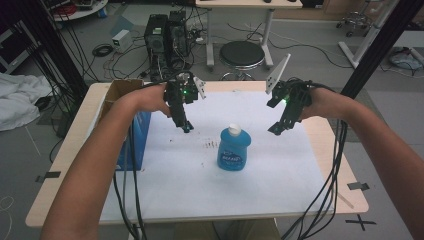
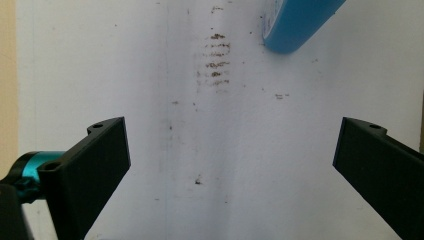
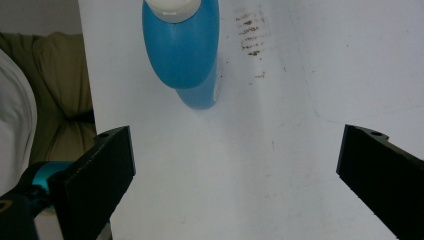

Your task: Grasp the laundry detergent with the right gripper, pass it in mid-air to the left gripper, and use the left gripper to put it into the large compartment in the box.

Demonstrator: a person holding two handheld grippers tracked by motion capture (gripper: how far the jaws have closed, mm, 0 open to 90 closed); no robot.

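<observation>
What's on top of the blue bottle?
A white cap sits on top of the blue bottle, which stands upright on the white sheet. Whether the cap is open cannot be told.

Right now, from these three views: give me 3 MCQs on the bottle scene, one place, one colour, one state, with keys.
1. Where does the blue bottle stand?
A. on the white sheet, between the two tools
B. inside the cardboard box
C. on the floor

2. What colour is the bottle's cap?
A. red
B. white
C. black

3. How do the left tool and right tool stand?
A. both shut on the bottle
B. left shut, right open
C. both open, holding nothing

Key: 1 A, the high view shows it upright mid-sheet; 2 B, the cap looks white; 3 C, both gripper views show jaws wide apart.
</observation>
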